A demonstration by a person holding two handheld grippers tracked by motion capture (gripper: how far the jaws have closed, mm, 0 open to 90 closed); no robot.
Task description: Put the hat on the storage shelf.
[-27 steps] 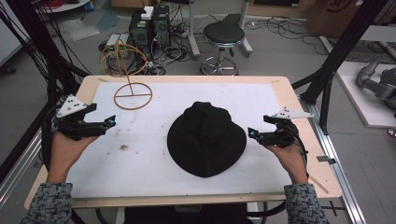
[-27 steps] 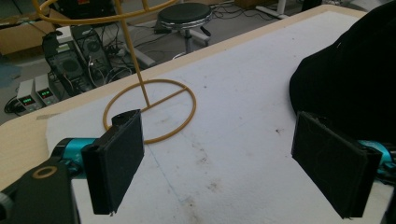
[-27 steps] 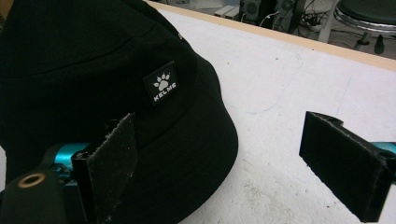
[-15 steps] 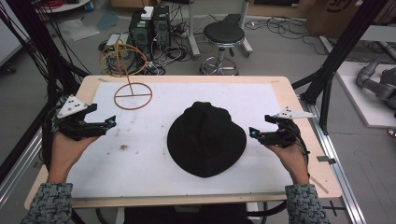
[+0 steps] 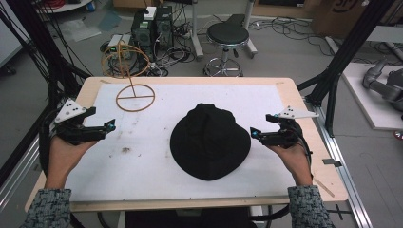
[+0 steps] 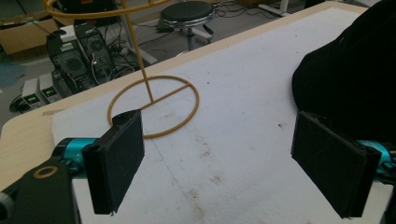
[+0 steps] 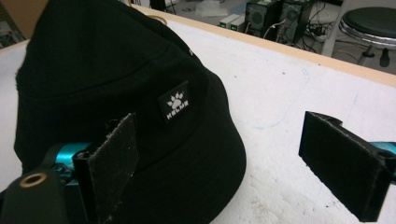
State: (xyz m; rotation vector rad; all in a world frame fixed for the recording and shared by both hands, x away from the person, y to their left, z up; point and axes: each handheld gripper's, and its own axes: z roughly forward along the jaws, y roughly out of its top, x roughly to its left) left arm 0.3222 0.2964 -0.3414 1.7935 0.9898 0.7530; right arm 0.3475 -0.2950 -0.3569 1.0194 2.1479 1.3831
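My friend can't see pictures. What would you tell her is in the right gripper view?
A black bucket hat with a small paw-print label sits on a white table top, very close to the camera. The right gripper holds its two black jaws wide open, one in front of the hat's brim and one over bare table. A round stool and computers stand behind.

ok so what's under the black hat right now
The black hat lies brim-down on the white table cover, which shows all round its brim. Whatever may sit beneath the crown is covered, so that cannot be seen. Both grippers are clear of it.
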